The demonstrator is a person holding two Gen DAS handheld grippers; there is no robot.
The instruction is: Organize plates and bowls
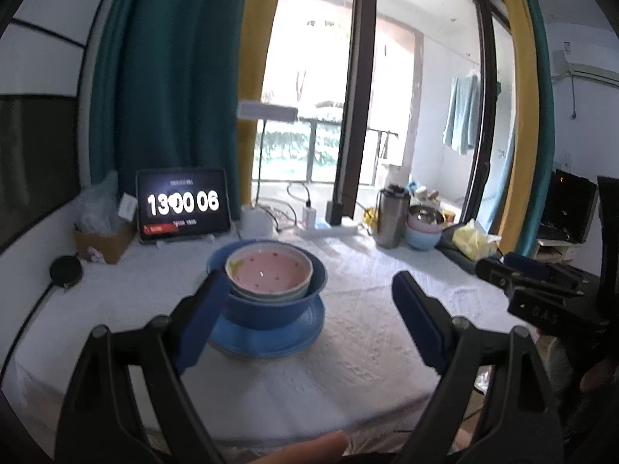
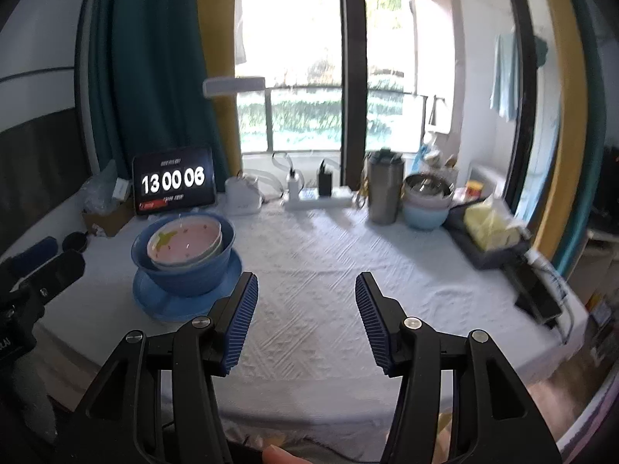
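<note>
A pink bowl (image 1: 269,272) with red dots sat nested inside a blue bowl (image 1: 271,301), which stood on a blue plate (image 1: 271,338) on the white-clothed table (image 1: 367,328). The left gripper (image 1: 309,311) hung spread wide before the stack, nothing between its jaws. The right gripper (image 2: 306,313) was likewise released and empty over bare cloth, the stack off to its left. A tablet (image 2: 174,179) at the table's back showed 13 00 06.
</note>
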